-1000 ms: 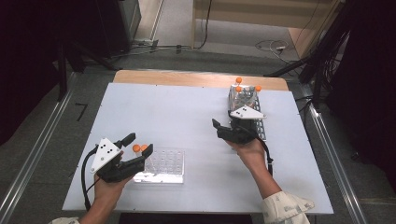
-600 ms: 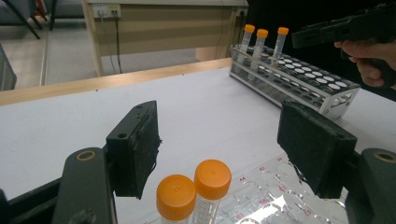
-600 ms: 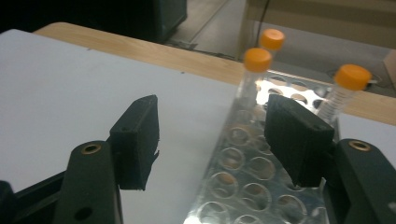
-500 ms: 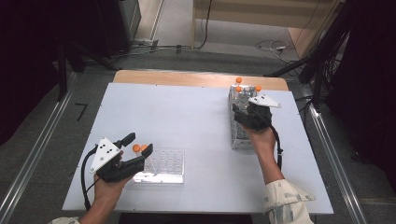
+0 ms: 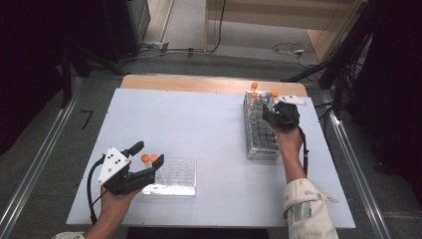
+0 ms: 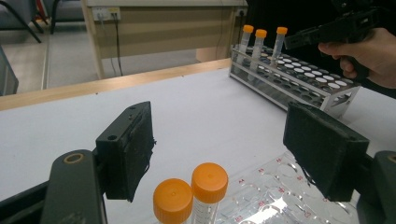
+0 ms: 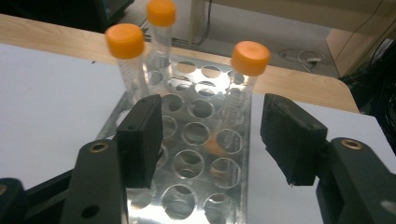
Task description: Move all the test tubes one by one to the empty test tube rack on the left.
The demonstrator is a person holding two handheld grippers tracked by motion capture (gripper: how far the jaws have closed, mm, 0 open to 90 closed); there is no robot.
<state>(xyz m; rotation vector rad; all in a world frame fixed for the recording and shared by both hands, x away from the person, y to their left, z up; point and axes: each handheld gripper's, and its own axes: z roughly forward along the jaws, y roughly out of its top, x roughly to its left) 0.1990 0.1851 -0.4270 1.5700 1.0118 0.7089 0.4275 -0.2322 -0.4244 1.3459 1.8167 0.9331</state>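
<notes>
Looking down from the high view: left gripper [image 5: 149, 162] sits at the near left corner of the table [image 5: 199, 124], jaws spread, right next to two orange-capped tubes [image 5: 150, 158] standing in the clear plastic tray [image 5: 174, 178]. Its jaws have just been opening a bit more, nothing pinched between them, so my read is it has let go of a tube there. Right gripper [image 5: 268, 112] is out over the far end of the metal rack [image 5: 260, 129], close to the three remaining tubes [image 5: 259, 92]. Probably lining up for the next pick.

Left gripper view: both black pads wide apart, the two capped tubes [image 6: 194, 193] upright below and between them, not touched. Tray [image 6: 271, 191] wells run off to the right. The rack [image 6: 299, 79] with its three tubes sits well apart in the background, the other hand holding its gripper above it.

Right gripper view: jaws released but have just been closing, pads either side of empty rack holes [image 7: 196, 135]. Nearest tube [image 7: 245, 77] stands just beyond the pads, slightly right of centre, not yet between them. The other two tubes [image 7: 140, 42] are further left and back. Guess is that the nearest one is the target, since it's the easiest reach without bumping the others.
</notes>
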